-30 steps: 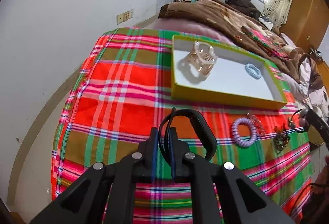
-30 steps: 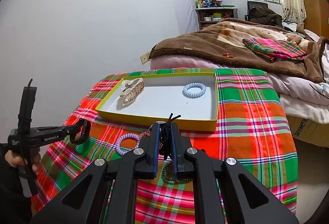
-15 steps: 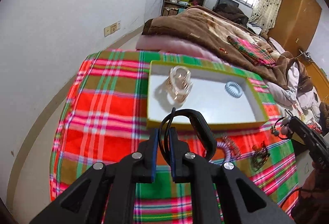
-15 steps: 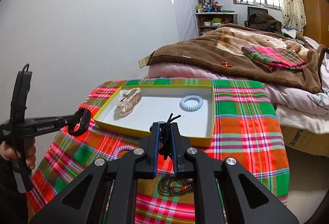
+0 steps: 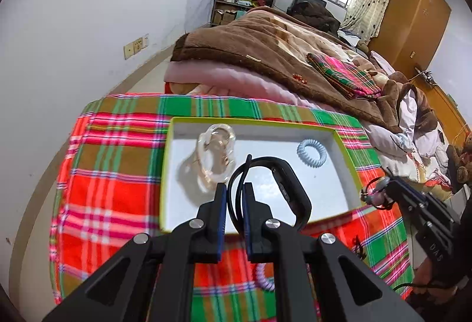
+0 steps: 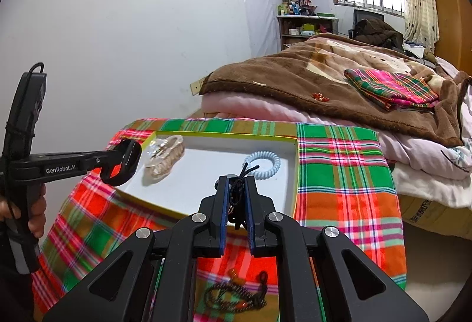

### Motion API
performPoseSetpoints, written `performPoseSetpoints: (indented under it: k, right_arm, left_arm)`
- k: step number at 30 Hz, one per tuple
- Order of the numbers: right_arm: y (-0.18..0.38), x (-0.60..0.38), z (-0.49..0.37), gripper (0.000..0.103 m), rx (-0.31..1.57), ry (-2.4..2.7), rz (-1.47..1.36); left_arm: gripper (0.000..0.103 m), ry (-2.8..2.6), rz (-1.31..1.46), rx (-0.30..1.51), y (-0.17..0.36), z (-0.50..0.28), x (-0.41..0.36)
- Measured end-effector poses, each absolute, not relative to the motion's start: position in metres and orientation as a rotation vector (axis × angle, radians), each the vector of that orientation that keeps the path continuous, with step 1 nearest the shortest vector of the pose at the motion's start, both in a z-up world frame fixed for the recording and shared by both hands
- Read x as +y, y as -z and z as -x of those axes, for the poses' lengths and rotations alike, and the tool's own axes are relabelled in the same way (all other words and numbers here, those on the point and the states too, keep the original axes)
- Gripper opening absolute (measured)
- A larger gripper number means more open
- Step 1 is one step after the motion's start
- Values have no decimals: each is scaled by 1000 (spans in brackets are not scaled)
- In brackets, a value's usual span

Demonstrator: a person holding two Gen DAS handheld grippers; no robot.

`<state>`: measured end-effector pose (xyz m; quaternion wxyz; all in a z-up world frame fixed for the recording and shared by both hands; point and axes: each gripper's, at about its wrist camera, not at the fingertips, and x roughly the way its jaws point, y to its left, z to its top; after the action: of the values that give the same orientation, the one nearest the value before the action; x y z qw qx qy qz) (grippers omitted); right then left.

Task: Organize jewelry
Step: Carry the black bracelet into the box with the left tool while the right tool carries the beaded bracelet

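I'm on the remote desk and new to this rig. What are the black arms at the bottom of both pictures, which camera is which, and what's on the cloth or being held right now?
There is no robot arm. A person holds two handheld pincers, each with a fisheye camera looking along its fingers.

In the left wrist view, the left gripper is shut on a black band, held above the yellow-rimmed tray. The same gripper shows from the side in the right wrist view.

In the right wrist view, the right gripper is shut on a thin black cord.

The tray sits on a plaid cloth and holds a clear hair claw and a pale blue coil tie. A dark bead string and a purple coil tie lie on the cloth.
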<state>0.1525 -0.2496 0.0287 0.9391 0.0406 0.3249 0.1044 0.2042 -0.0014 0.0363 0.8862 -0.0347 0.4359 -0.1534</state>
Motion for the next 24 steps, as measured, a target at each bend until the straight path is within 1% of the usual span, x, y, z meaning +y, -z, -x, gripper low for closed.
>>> performPoseSetpoints:
  k: [13,24]
  right_arm:
    - [-2,-251,-191,11,733,-193,-73]
    - [19,-249,-208,11,786,-191,-35]
  left_arm:
    - [11,346,67,952,-23,-248,-35]
    - [11,343,35,1010,1,-274,-59]
